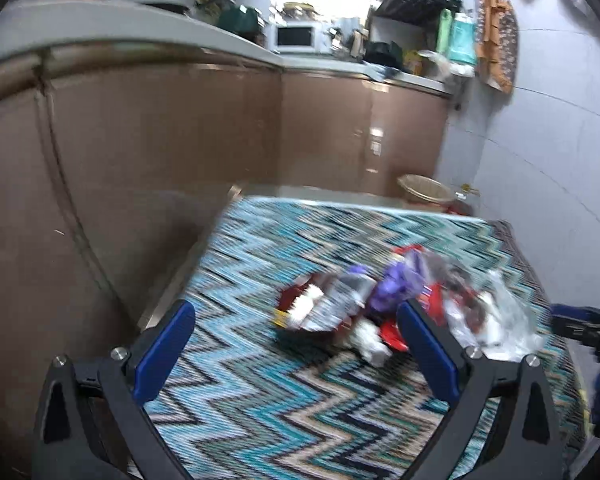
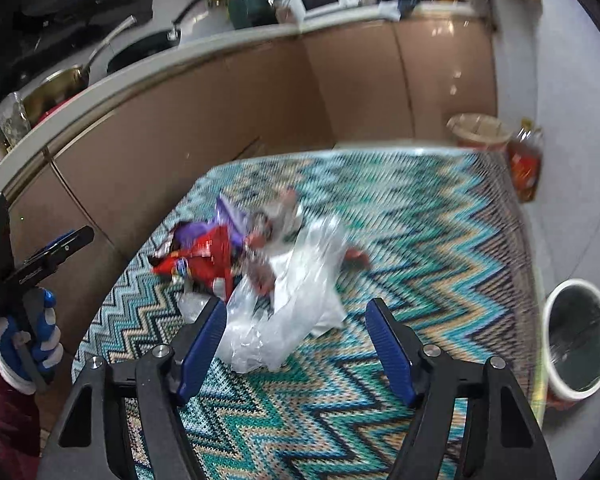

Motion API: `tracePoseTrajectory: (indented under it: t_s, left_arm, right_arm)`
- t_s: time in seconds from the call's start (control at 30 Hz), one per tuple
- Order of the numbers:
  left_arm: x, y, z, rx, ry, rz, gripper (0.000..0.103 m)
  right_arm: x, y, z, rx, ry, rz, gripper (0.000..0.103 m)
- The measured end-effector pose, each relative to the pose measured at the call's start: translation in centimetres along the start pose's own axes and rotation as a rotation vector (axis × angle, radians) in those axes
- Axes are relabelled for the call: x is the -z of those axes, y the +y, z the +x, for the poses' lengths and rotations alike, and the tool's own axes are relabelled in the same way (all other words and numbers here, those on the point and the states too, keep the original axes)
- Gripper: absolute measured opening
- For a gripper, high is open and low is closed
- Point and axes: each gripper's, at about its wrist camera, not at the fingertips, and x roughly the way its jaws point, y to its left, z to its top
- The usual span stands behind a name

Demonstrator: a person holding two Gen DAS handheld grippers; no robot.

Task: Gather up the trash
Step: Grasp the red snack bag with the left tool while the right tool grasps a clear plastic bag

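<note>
From the left wrist, no print on the blurred wrappers can be read. A zigzag-patterned cloth [image 1: 260,400] in teal, black and cream covers the table, with brown cabinets [image 1: 160,128] and a cluttered counter holding a white microwave [image 1: 295,37] behind. The trash pile [image 1: 364,304] of red, purple and silvery wrappers lies ahead of the left gripper [image 1: 296,340], whose jaws stand apart and empty. From the right wrist, the right gripper [image 2: 296,340] is also spread, gripping nothing, with a clear plastic bag [image 2: 284,304] between its fingers. A white bin [image 2: 578,340] stands right of the table. A gloved hand [image 2: 24,340] holds the other tool.
</note>
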Motion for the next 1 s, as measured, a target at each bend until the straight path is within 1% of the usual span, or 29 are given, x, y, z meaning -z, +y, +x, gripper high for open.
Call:
tracePoseTrajectory:
  t_s: [0.07, 0.13, 0.23, 0.27, 0.33, 0.43, 0.47, 0.53, 0.6, 0.7, 0.73, 0.8, 0.83, 0.9, 0.93, 1.0]
  left_arm:
    - [0.5, -0.8, 0.8, 0.071, 0.031, -0.004, 0.101]
    - [0.8, -1.9, 1.6, 0.124, 0.058, 0.003, 0.100]
    - [1.2, -4.0, 2.7, 0.190, 0.084, 0.039, 0.095]
    - [1.2, -5.0, 3.1, 0.215, 0.093, 0.058, 0.092]
    - [1.2, -6.1, 3.6, 0.231, 0.101, 0.087, 0.089]
    - [0.9, -7.4, 4.8, 0.230, 0.107, 0.127, 0.089]
    - [0.8, -7.7, 5.3, 0.227, 0.114, 0.134, 0.088]
    - [0.9, -8.0, 6.3, 0.224, 0.138, 0.143, 0.081]
    - [1.0, -8.3, 7.4, 0.240, 0.178, 0.151, 0.065]
    - [1.6, -8.9, 8.4, 0.251, 0.221, 0.168, 0.055]
    - [1.8, -9.0, 8.6, 0.255, 0.234, 0.170, 0.053]
    - [2.1, -9.1, 8.8, 0.254, 0.248, 0.172, 0.043]
    - [2.2, -9.1, 8.9, 0.253, 0.256, 0.171, 0.040]
    - [2.4, -9.0, 9.0, 0.251, 0.268, 0.164, 0.031]
    - [2.4, -9.0, 9.1, 0.245, 0.271, 0.161, 0.028]
    - [2.6, -8.9, 8.8, 0.240, 0.272, 0.151, 0.016]
  right_arm:
    - [0.0, -0.1, 1.2, -0.012, 0.034, 0.006, 0.065]
    - [0.1, -0.3, 2.1, -0.019, 0.060, 0.013, 0.063]
    - [0.2, -0.6, 3.3, -0.034, 0.095, 0.023, 0.060]
    - [0.2, -0.7, 3.6, -0.041, 0.105, 0.026, 0.058]
    - [0.4, -0.8, 4.2, -0.064, 0.125, 0.037, 0.056]
    - [0.7, -1.2, 4.8, -0.080, 0.143, 0.049, 0.054]
    - [0.8, -1.3, 4.9, -0.085, 0.148, 0.053, 0.052]
    - [0.9, -1.5, 5.1, -0.097, 0.154, 0.061, 0.045]
    - [1.2, -1.8, 5.3, -0.109, 0.158, 0.067, 0.037]
    - [1.4, -1.9, 5.1, -0.118, 0.161, 0.063, 0.028]
    - [1.6, -2.0, 5.0, -0.121, 0.160, 0.062, 0.027]
    - [1.8, -2.2, 4.8, -0.125, 0.157, 0.058, 0.021]
    - [1.9, -2.3, 4.6, -0.127, 0.154, 0.056, 0.020]
    - [2.1, -2.5, 3.9, -0.130, 0.147, 0.052, 0.013]
    - [2.2, -2.5, 3.6, -0.133, 0.142, 0.049, 0.012]
    - [2.3, -2.1, 2.9, -0.137, 0.127, 0.031, 0.010]
